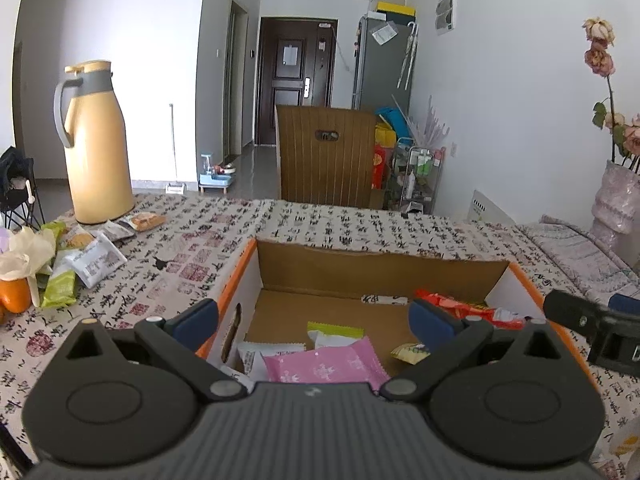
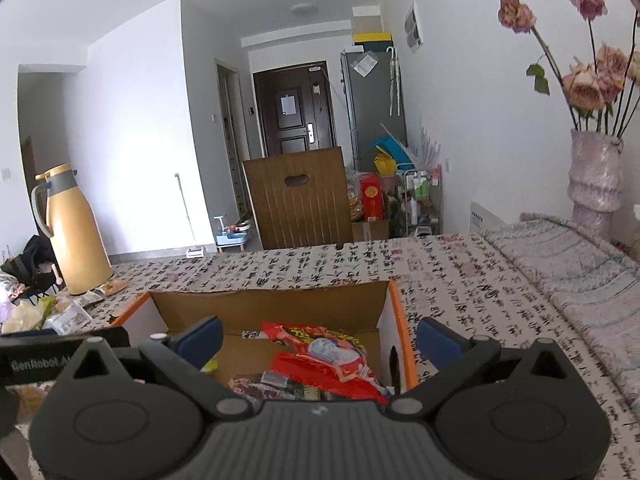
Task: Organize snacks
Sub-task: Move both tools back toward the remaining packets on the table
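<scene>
Both tongs spread wide and hold nothing: left tongs (image 1: 314, 318) and right tongs (image 2: 320, 338) hover over the open cardboard box (image 1: 380, 266) on the desk (image 1: 320, 220). Inside lie a pink packet (image 1: 324, 364) and a red snack bag (image 2: 320, 356) (lower parts hidden by the tongs). More loose snack packets (image 1: 92, 256) lie beside the yellow thermos jug (image 1: 96, 144), well apart from the box's orange rim.

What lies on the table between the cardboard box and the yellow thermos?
In the left wrist view, only bare tablecloth lies between cardboard box and yellow thermos; loose snack packets sit further left.
</scene>
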Tool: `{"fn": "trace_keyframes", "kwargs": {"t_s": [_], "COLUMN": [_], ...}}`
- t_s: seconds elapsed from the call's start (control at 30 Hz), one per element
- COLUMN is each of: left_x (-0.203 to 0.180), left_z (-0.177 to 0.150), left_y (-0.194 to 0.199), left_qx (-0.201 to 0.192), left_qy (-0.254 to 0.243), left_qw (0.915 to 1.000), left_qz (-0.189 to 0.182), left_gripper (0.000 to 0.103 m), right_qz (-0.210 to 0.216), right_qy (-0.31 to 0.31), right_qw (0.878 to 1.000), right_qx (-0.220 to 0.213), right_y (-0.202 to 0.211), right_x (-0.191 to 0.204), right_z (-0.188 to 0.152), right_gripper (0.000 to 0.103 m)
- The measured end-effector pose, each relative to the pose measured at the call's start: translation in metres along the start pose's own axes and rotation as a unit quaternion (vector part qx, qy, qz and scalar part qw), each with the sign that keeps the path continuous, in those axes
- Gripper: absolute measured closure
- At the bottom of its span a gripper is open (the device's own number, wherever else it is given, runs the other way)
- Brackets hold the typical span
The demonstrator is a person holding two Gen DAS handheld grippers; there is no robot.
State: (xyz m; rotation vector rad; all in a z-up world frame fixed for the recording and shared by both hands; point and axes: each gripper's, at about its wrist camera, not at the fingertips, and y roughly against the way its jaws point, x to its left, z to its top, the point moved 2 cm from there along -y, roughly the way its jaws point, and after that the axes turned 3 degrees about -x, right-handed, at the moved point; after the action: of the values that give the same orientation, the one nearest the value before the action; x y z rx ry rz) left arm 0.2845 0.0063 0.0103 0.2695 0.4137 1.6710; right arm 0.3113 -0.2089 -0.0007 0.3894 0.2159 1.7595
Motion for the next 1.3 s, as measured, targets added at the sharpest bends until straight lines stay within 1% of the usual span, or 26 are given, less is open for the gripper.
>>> {"fn": "trace_keyframes", "kwargs": {"t_s": [0.1, 0.3, 0.47, 0.63, 0.93, 1.3], "left_x": [-0.001, -0.002, 0.001, 0.004, 0.015, 0.030], "left_z": [0.002, -0.001, -0.008, -0.021, -0.055, -0.104], "left_y": [0.012, 0.034, 0.051, 0.065, 0.080, 0.089], "left_qx": [-0.007, -0.009, -0.009, 0.000, 0.027, 0.072], "left_qy": [-0.002, -0.005, -0.009, -0.012, -0.023, -0.044], "left_qw": [1.0000, 0.9999, 0.9999, 0.9999, 0.9992, 0.9960], "left_qz": [-0.003, -0.005, -0.008, -0.011, -0.017, -0.029], "left_gripper": [0.000, 0.000, 0.000, 0.000, 0.000, 0.000], "right_qz": [-0.003, -0.005, -0.008, -0.014, -0.027, -0.040], "right_qy": [0.004, 0.013, 0.022, 0.029, 0.028, 0.033], "right_qw": [1.000, 1.000, 1.000, 0.999, 0.998, 0.992], "right_qx": [-0.003, -0.005, 0.001, 0.014, 0.055, 0.116], "right_y": [0.011, 0.036, 0.056, 0.071, 0.088, 0.099], "right_x": [-0.001, -0.001, -0.003, -0.007, -0.019, -0.036], "right_z": [0.000, -0.004, -0.015, -0.032, -0.071, -0.117], "right_gripper": [0.000, 0.000, 0.000, 0.000, 0.000, 0.000]}}
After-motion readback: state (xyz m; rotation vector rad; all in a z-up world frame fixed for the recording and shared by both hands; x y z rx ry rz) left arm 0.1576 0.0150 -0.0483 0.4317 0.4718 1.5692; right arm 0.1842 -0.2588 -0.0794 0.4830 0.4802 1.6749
